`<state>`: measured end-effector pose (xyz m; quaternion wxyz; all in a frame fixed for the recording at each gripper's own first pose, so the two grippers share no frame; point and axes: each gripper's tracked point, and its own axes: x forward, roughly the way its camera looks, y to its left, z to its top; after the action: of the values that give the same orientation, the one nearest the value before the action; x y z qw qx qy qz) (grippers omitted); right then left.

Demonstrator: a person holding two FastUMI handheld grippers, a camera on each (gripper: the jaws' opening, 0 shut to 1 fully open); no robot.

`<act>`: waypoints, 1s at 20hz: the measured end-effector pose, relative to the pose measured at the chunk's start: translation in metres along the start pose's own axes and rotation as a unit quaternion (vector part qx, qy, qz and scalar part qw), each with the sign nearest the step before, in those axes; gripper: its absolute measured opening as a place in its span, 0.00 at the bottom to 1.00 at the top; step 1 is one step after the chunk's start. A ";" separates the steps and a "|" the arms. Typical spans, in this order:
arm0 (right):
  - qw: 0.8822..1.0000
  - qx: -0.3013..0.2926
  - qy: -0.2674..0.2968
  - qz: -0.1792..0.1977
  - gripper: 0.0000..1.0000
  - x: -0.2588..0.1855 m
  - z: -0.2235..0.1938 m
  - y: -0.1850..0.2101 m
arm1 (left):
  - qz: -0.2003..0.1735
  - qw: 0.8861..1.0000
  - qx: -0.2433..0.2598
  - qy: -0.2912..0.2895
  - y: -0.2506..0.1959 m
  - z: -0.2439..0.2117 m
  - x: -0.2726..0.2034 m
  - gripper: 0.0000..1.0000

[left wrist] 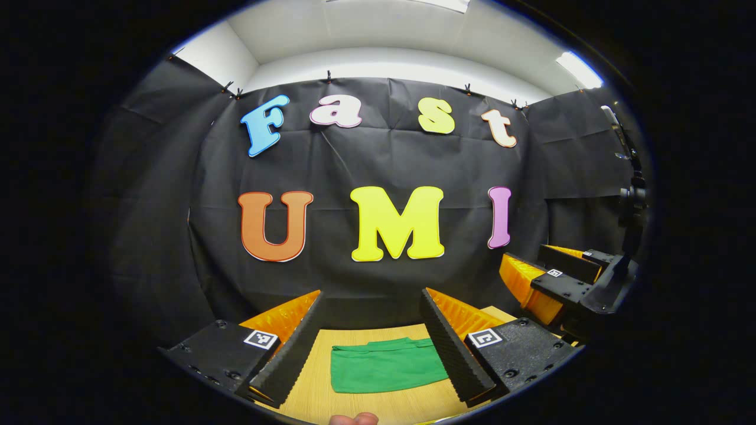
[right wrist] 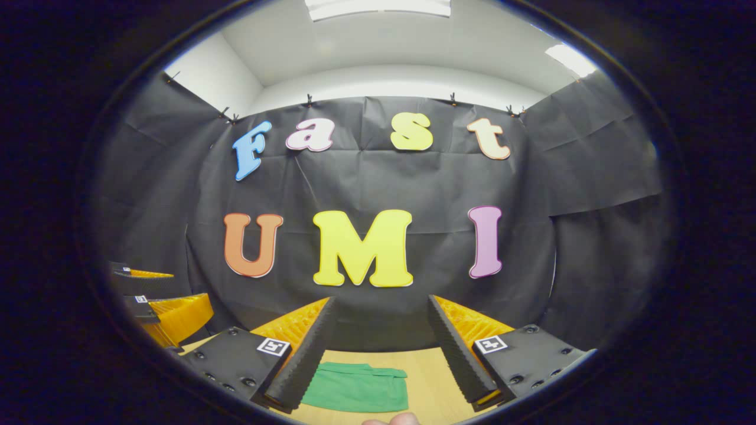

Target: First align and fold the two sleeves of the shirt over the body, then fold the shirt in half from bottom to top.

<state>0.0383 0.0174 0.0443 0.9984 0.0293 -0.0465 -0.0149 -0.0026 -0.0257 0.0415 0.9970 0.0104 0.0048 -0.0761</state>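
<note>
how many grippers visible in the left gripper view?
2. The left gripper, its fingers spread at the bottom over the green shirt; the right gripper at the right edge, above the table.

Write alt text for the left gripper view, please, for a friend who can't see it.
A green shirt, folded into a compact rectangle, lies flat on a wooden table below the left gripper, whose jaws stand open and hold nothing. The right gripper, also open, hovers at the right edge. A black cloth wall fills the background.
</note>
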 end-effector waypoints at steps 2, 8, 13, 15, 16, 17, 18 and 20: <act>1.000 -0.002 0.003 0.006 0.93 -0.003 -0.003 0.004 | -0.003 1.000 0.006 -0.002 -0.004 0.002 -0.006 1.00; 1.000 0.008 0.006 -0.004 0.97 -0.021 -0.007 0.001 | 0.009 1.000 -0.004 -0.001 -0.005 -0.001 -0.012 1.00; 1.000 0.008 0.014 -0.001 0.92 -0.030 -0.012 -0.003 | 0.016 1.000 -0.014 0.004 -0.005 -0.007 -0.016 0.94; 1.000 0.004 0.009 -0.009 0.97 -0.035 -0.011 -0.010 | 0.022 1.000 -0.016 0.002 -0.003 -0.008 -0.016 1.00; 1.000 0.005 0.010 -0.011 0.92 -0.036 -0.011 -0.011 | 0.024 1.000 -0.020 0.004 -0.001 -0.010 -0.017 0.94; 1.000 0.001 0.009 -0.013 0.92 -0.038 -0.011 -0.012 | 0.025 0.999 -0.027 0.005 -0.001 -0.011 -0.017 1.00; 1.000 -0.004 0.007 -0.016 0.92 -0.039 -0.010 -0.015 | 0.026 0.999 -0.032 0.005 0.000 -0.014 -0.016 1.00; 1.000 -0.009 0.007 -0.015 0.92 -0.042 -0.012 -0.014 | 0.029 0.999 -0.028 0.009 0.001 -0.015 -0.014 1.00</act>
<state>-0.0031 0.0053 0.0279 0.9986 0.0212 -0.0394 -0.0300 -0.0165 -0.0226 0.0264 0.9986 -0.0168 0.0160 -0.0473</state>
